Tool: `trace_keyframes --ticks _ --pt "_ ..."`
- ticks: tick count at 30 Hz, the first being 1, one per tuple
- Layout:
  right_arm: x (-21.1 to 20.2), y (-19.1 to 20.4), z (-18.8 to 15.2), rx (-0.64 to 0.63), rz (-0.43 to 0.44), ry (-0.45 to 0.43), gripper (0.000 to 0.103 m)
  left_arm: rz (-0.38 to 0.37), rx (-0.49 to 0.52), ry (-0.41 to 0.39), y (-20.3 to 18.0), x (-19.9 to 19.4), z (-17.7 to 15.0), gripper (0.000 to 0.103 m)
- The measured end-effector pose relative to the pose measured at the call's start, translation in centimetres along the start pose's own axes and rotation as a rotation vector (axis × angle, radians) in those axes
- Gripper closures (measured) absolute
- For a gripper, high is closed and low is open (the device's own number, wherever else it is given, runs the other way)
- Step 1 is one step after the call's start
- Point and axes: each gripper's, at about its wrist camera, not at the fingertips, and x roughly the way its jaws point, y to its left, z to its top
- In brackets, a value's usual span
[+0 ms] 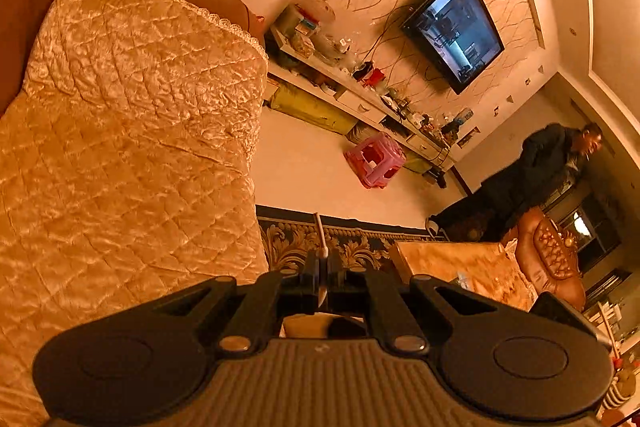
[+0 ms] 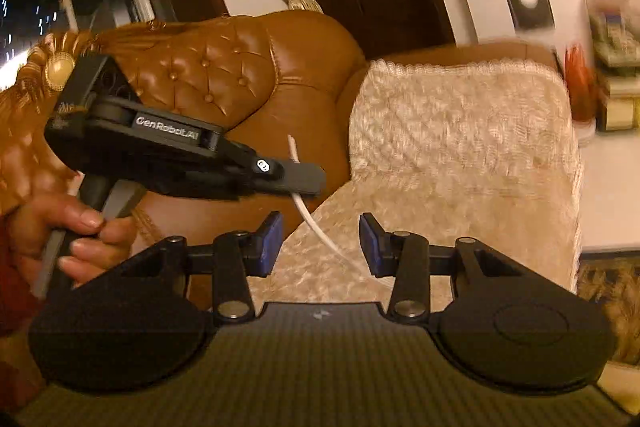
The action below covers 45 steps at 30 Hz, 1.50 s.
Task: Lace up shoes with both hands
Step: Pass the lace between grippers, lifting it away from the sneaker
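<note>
My left gripper (image 1: 320, 269) is shut on a white shoelace (image 1: 319, 233), whose stiff tip pokes out past the closed fingers. In the right wrist view the left gripper (image 2: 310, 183) comes in from the left, held by a hand (image 2: 76, 235). The shoelace (image 2: 316, 223) hangs from it in a curve down to the right. My right gripper (image 2: 320, 245) is open with its blue pads (image 2: 272, 243) apart. The lace runs through the gap between them, close to the right pad, and neither pad presses on it. No shoe shows in either view.
A quilted cream sofa cover (image 1: 120, 131) lies under the grippers, beside a brown leather sofa back (image 2: 224, 67). Across the floor are a pink stool (image 1: 374, 159), a cluttered TV shelf (image 1: 360, 91), a wall television (image 1: 456, 31) and a standing person (image 1: 544, 171).
</note>
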Motion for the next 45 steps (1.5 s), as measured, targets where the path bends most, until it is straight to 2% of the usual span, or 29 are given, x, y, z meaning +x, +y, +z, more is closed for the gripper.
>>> trace_keyframes --ticks 4,6,8,11,14,19,21,23,26,28,33,38,45 --pt "1.4 1.0 -0.2 0.007 0.003 -0.014 0.055 0.02 -0.013 -0.016 0.4 0.2 -0.4 0.1" --pt "2.0 1.1 -0.1 0.02 -0.004 -0.021 0.058 0.042 -0.007 -0.027 0.5 0.3 -0.6 0.1" --pt "2.4 0.7 -0.3 0.042 -0.007 -0.027 0.089 0.044 -0.011 -0.029 0.6 0.2 -0.8 0.1" --pt "2.3 0.0 -0.9 0.102 0.025 -0.024 0.094 0.035 -0.024 -0.011 1.0 0.2 -1.1 0.097" --pt "2.4 -0.7 -0.9 0.13 0.062 -0.001 0.095 0.027 -0.042 0.014 1.5 0.5 -1.2 0.093" --pt "2.2 -0.5 -1.6 0.13 0.058 0.027 0.096 0.032 -0.056 0.037 2.5 0.3 -1.6 0.089" --pt "2.2 -0.5 -1.7 0.13 0.056 0.039 0.096 0.036 -0.076 0.033 3.1 -0.1 -1.8 0.085" --pt "2.1 -0.2 -1.8 0.119 0.055 0.047 0.096 0.05 -0.09 0.034 3.6 -0.6 -2.1 0.07" --pt "2.3 0.3 -1.8 0.1 0.058 0.062 0.096 0.062 -0.108 0.035 4.4 -1.5 -2.4 0.065" --pt "2.5 0.4 -1.8 0.092 0.058 0.074 0.096 0.077 -0.126 0.029 4.9 -2.1 -2.6 0.056" --pt "3.1 0.0 -1.8 0.111 0.053 0.103 0.096 0.103 -0.184 0.021 6.7 -4.0 -3.0 0.05" --pt "3.8 -0.3 -1.9 0.13 0.073 0.146 0.096 0.172 -0.163 0.028 7.8 -6.0 -3.5 0.045" --pt "6.1 0.7 -1.5 0.086 0.16 0.27 0.096 0.285 -0.134 0.055 8.6 -9.4 -4.9 0.038"
